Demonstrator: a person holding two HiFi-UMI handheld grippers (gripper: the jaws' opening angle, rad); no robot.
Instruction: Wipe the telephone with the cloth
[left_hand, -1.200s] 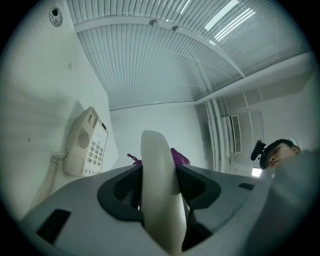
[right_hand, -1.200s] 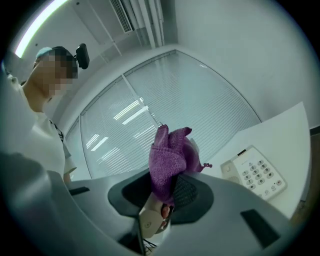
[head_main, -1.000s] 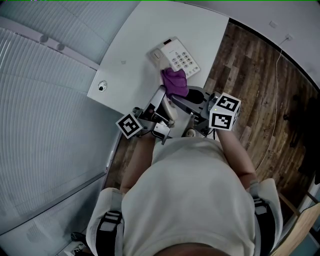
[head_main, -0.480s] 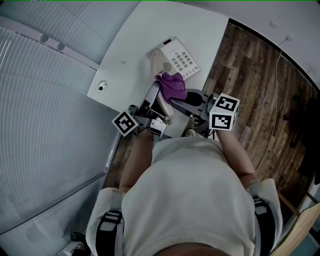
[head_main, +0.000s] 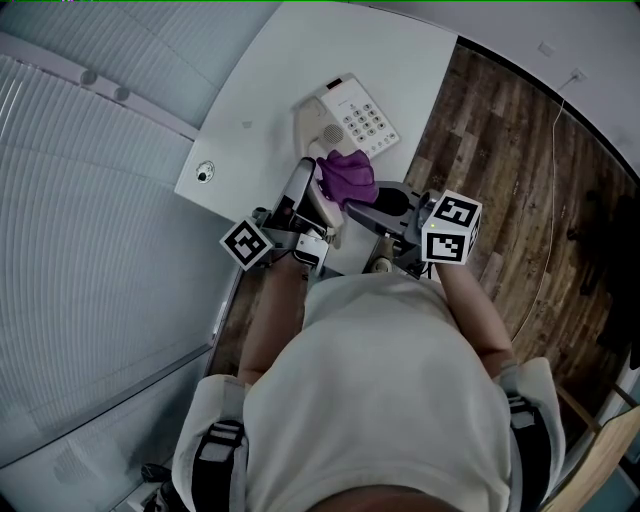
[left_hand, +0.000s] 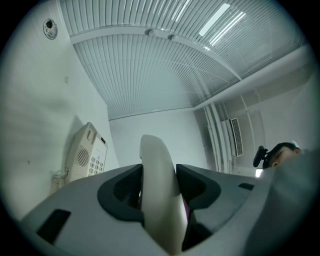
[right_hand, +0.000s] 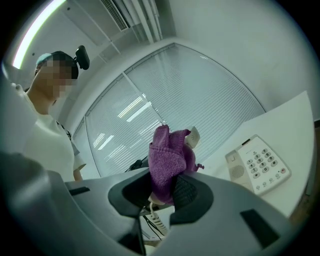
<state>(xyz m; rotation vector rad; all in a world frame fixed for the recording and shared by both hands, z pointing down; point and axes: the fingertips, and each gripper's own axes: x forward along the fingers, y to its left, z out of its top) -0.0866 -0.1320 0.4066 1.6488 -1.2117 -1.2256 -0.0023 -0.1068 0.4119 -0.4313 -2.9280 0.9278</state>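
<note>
Handset under the cloth: my left gripper (left_hand: 159, 182) stayed clamped on the cream handset (left_hand: 156, 155), jaws set wide around its middle, holding it clear of the telephone base (head_main: 350, 115) on the white table (head_main: 300, 50). My right gripper (right_hand: 167, 182) kept its jaws pinched on the purple cloth (right_hand: 167, 155), which bunched up above them. Within the last second the cloth drew back from the near edge of the base to the raised handset, seemingly touching it. I judged the wiping had passed from the base to the handset, while the base sat untouched beyond both tools.
</note>
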